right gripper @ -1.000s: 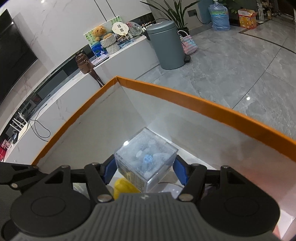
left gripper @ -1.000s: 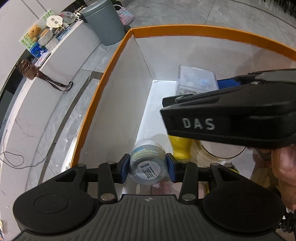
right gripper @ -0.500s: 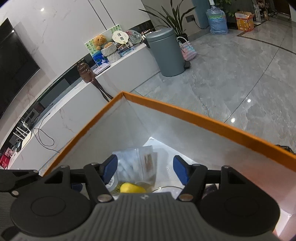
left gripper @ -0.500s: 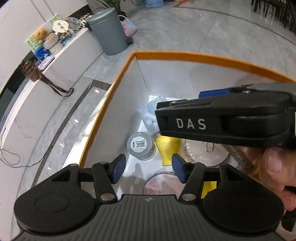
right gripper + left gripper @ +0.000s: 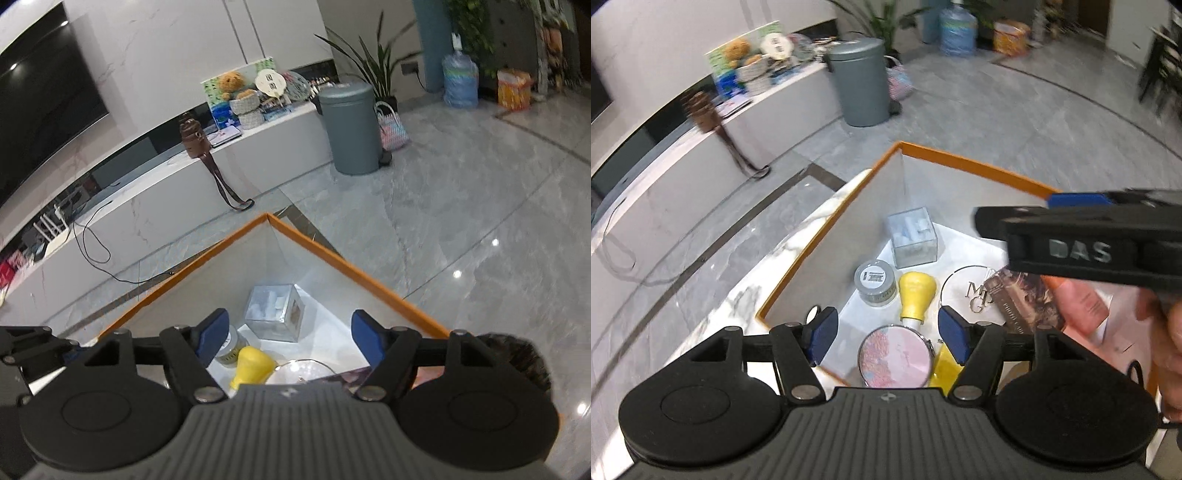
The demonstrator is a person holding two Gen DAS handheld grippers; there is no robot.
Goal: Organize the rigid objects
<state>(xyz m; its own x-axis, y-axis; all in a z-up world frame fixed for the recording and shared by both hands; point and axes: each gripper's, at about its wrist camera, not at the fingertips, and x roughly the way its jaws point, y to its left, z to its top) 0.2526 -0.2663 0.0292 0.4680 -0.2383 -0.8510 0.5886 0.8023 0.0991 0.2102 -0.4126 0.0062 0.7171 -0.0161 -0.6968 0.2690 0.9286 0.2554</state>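
One box [image 5: 979,168], one jar [image 5: 876,281], one clear cube [image 5: 913,237].

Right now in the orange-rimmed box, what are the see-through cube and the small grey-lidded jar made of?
The see-through cube looks like clear hard plastic, maybe acrylic: glossy faces, white contents visible inside. The grey-lidded jar seems plastic or frosted glass, with a matte labelled lid.

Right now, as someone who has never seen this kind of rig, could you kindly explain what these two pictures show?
No robot here: a person holds a two-fingered tool in each hand, with a fisheye camera on each looking along its blue fingers. One picture comes from the left tool, the other from the right tool. Both look down into an orange-rimmed box holding a clear cube, a grey jar, a yellow bulb-shaped piece and a pink round tin. Both tools' jaws have just been opening, and neither holds anything.
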